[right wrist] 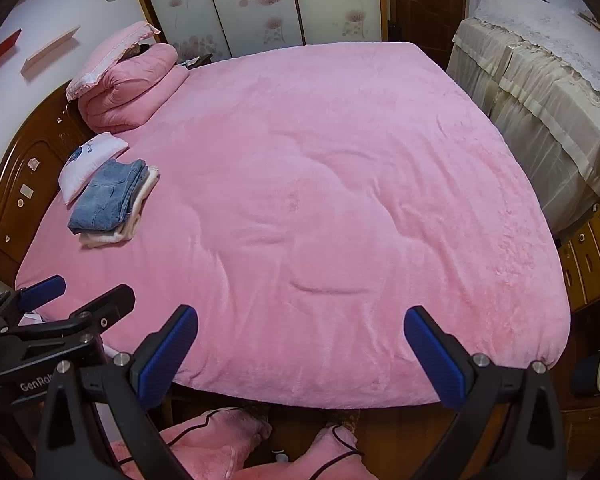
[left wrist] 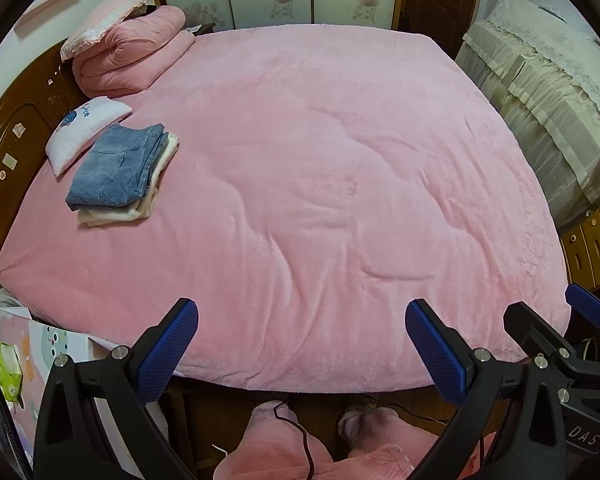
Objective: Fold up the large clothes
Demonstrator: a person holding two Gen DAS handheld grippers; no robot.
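A folded stack, blue denim jeans (left wrist: 118,166) on a cream garment (left wrist: 140,210), lies on the pink bed (left wrist: 320,184) at its left side near the headboard. It also shows in the right wrist view (right wrist: 108,200). My left gripper (left wrist: 300,344) is open and empty, held above the bed's near edge. My right gripper (right wrist: 300,350) is open and empty, just to the right of the left one. The right gripper shows at the right edge of the left wrist view (left wrist: 556,320); the left gripper shows at the left of the right wrist view (right wrist: 76,296).
A small white pillow (left wrist: 82,132) and a rolled pink quilt (left wrist: 128,56) sit by the wooden headboard (left wrist: 12,148). A cream-covered cabinet (left wrist: 548,88) and wooden drawers (left wrist: 596,236) stand right of the bed. A box with a green packet (left wrist: 8,368) sits at lower left. Pink slippers (right wrist: 228,436) and a cable lie below.
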